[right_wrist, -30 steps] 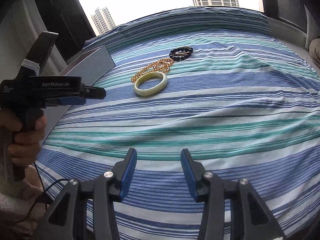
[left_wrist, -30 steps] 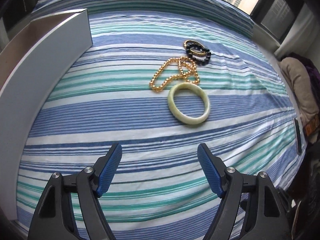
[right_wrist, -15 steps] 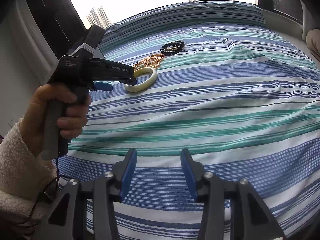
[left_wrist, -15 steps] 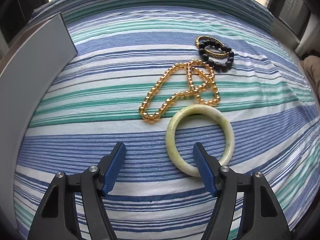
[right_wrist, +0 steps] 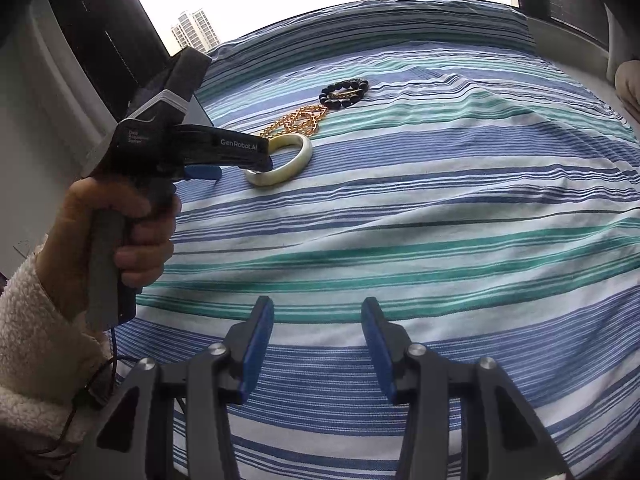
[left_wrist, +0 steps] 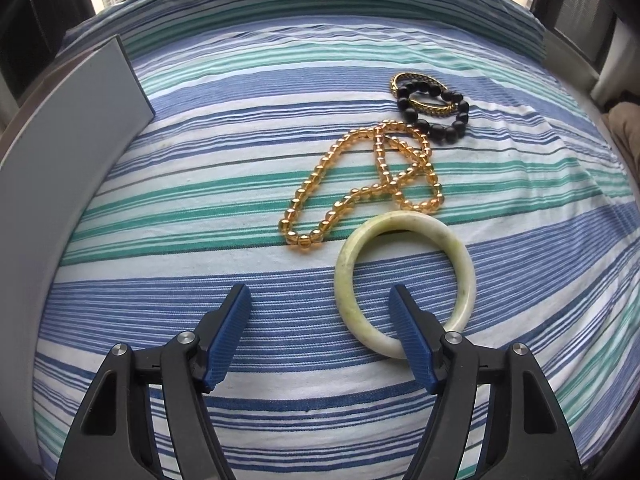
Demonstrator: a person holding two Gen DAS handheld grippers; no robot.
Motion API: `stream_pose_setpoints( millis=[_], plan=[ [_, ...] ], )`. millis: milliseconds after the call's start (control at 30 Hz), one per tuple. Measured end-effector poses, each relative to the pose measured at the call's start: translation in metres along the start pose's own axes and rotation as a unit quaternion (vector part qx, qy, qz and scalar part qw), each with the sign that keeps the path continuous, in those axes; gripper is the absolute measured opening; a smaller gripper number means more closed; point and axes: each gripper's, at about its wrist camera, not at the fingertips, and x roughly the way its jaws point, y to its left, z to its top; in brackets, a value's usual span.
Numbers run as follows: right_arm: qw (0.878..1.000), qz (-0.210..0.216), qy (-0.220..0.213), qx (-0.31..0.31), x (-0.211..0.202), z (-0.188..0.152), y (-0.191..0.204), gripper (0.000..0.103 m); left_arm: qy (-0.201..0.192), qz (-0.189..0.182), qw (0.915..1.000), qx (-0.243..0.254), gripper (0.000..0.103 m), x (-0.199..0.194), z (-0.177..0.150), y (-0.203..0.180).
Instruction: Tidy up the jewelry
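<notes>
A pale green jade bangle [left_wrist: 466, 272] lies flat on the striped bed cover; it also shows in the right wrist view [right_wrist: 298, 156]. Behind it lie an amber bead necklace [left_wrist: 360, 196] [right_wrist: 298, 120], a black bead bracelet [left_wrist: 452, 120] [right_wrist: 344, 90] and a thin gold bracelet [left_wrist: 416, 78] under it. My left gripper [left_wrist: 320, 304] is open; its right finger sits inside the bangle's ring, its left finger outside, so the jaws straddle the near left rim. My right gripper [right_wrist: 318, 316] is open and empty, low over the cover, well short of the jewelry.
A grey box wall [left_wrist: 72, 128] stands along the left edge of the bed. The striped cover [right_wrist: 440, 220] has soft folds toward the right. A window with dark frames and towers is behind. The person's hand [right_wrist: 116, 232] holds the left gripper's handle.
My left gripper has moved forward to the bangle, from well short of it to straddling its near rim. My right gripper has stayed almost still.
</notes>
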Motion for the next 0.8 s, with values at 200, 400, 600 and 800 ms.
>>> stream_pose_setpoints(
  millis=[200, 400, 600, 800],
  plan=[
    [1.000, 0.001, 0.006, 0.001, 0.004, 0.005, 0.000, 0.046, -0.013, -0.005, 0.9999, 0.007, 0.034, -0.008, -0.006, 0.006],
    [0.999, -0.043, 0.009, -0.004, 0.009, 0.029, -0.012, 0.046, -0.009, -0.017, 0.9997, 0.016, 0.009, -0.015, -0.015, 0.019],
    [0.998, -0.055, 0.025, -0.002, 0.039, 0.070, -0.027, 0.046, -0.010, 0.002, 0.9995, 0.030, 0.009, -0.029, -0.042, 0.048],
    [0.999, -0.045, 0.020, -0.019, 0.074, 0.115, -0.018, 0.046, -0.016, 0.018, 0.9995, 0.022, 0.009, -0.040, -0.067, 0.078]
  ],
)
